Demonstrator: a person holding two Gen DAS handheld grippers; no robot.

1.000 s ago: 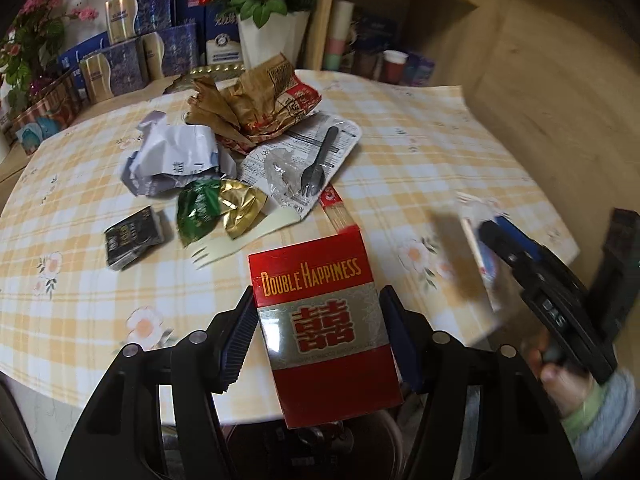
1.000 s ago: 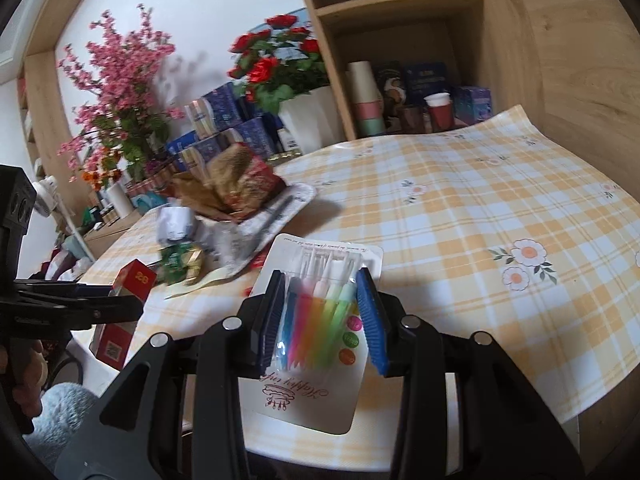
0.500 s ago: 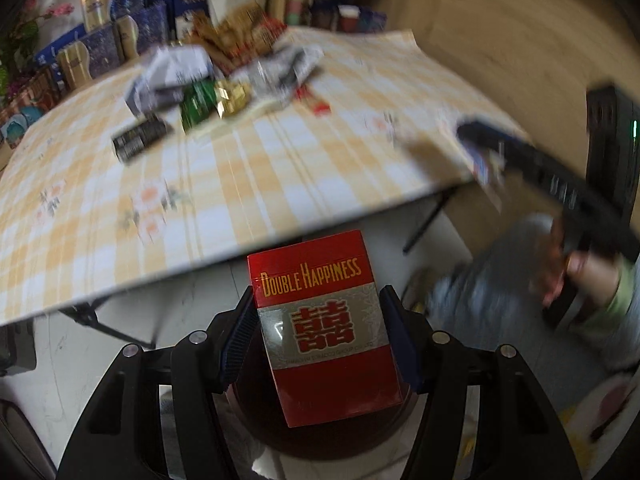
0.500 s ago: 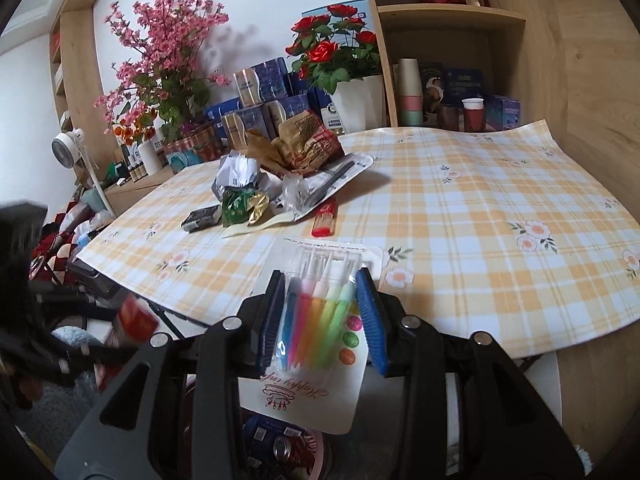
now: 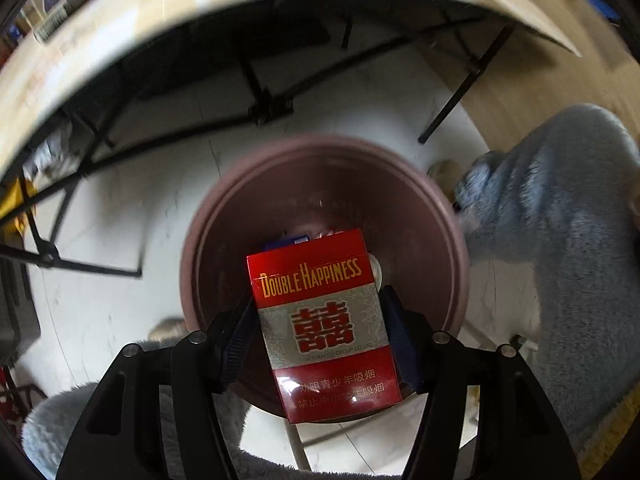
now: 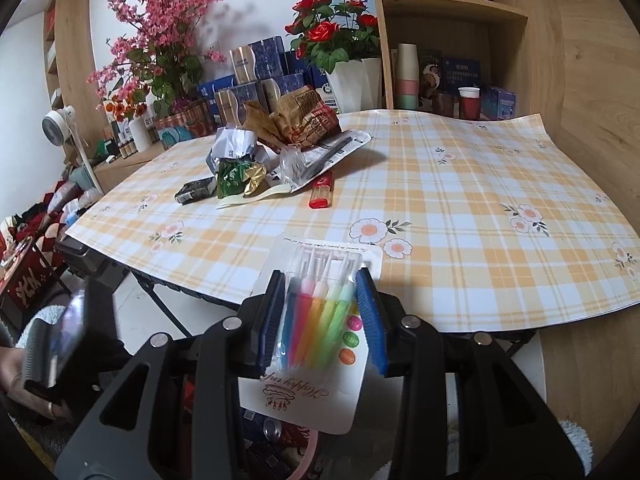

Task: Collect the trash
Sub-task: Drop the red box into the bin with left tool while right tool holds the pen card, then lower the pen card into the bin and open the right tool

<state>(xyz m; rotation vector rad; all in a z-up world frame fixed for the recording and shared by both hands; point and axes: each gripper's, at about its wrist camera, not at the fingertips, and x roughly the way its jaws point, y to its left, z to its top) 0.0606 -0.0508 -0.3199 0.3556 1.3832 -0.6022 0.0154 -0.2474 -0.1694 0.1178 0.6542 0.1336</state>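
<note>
My left gripper is shut on a red Double Happiness cigarette box and holds it straight above a round dark-red trash bin on the floor. My right gripper is shut on a pack of coloured candles at the table's front edge. More trash lies on the checked table: brown paper bag, crumpled white paper, green and gold wrapper, black packet, red lighter.
The bin's rim also shows below my right gripper. Black table legs stand behind the bin. Grey fuzzy slippers sit right of it. Flower vases and boxes stand behind the table.
My left gripper has swung down off the table with the cigarette box and now points into the bin. My right gripper has pulled back toward the table edge, candle pack still held.
</note>
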